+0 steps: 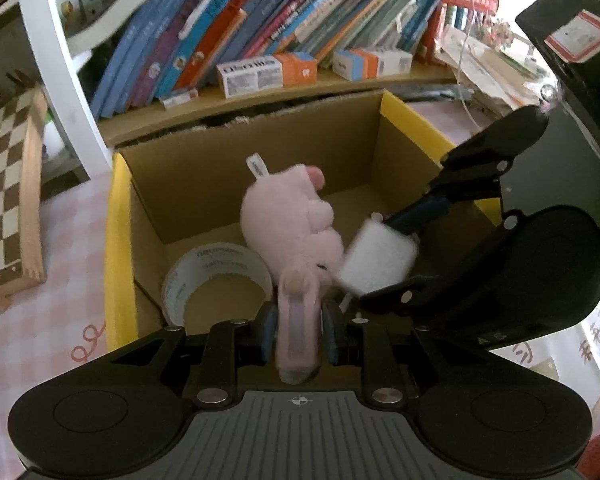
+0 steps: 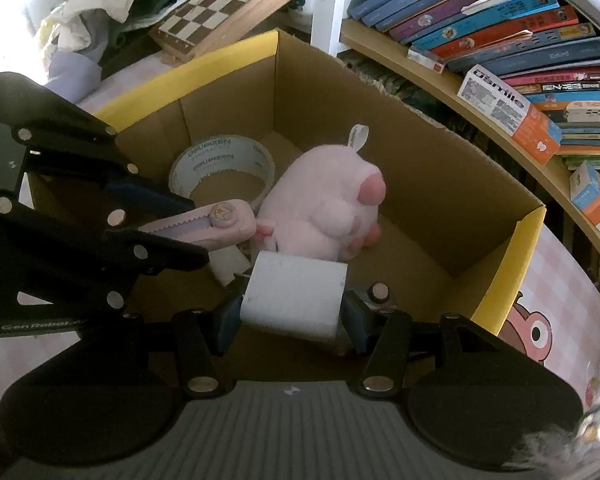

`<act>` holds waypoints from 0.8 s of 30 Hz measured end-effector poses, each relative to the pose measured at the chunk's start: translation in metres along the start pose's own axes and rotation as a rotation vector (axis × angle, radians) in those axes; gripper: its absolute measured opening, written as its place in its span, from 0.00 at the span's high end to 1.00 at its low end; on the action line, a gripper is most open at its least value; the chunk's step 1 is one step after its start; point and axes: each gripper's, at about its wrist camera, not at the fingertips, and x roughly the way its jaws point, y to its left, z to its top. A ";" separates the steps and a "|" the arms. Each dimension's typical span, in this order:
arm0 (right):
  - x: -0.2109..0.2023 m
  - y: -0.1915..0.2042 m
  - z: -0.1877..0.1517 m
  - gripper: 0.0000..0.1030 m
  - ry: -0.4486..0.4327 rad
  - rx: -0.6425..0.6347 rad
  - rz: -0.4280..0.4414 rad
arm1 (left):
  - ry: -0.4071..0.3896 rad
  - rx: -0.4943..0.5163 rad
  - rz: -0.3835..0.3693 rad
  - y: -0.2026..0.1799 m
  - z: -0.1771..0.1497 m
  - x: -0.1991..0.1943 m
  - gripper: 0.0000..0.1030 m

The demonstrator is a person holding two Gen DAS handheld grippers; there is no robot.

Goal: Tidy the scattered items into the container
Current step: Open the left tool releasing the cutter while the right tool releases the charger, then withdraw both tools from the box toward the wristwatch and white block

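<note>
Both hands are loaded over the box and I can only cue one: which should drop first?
Probably the right gripper: its white block hangs over bare cardboard box floor. The left gripper holds its pink utility knife above the plush toy and tape roll.

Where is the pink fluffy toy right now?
The pink plush toy lies inside the cardboard box, beside the tape roll, just past both claws in both wrist views.

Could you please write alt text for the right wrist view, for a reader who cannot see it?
The right hand-held gripper holds a white block over an open cardboard box, while the left hand-held gripper holds a pink utility knife beside it. Inside the box lie a pink plush toy and a roll of tape. Books fill a shelf behind.
</note>
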 end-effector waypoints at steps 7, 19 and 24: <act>-0.033 -0.003 -0.002 0.44 -0.082 0.022 -0.009 | -0.104 0.000 0.023 -0.001 0.003 -0.030 0.53; -0.103 0.006 -0.016 0.38 -0.289 0.108 -0.108 | -0.307 -0.018 0.093 -0.011 -0.005 -0.088 0.32; -0.127 0.018 -0.032 0.35 -0.353 0.148 -0.153 | -0.345 -0.051 0.093 -0.013 -0.017 -0.107 0.31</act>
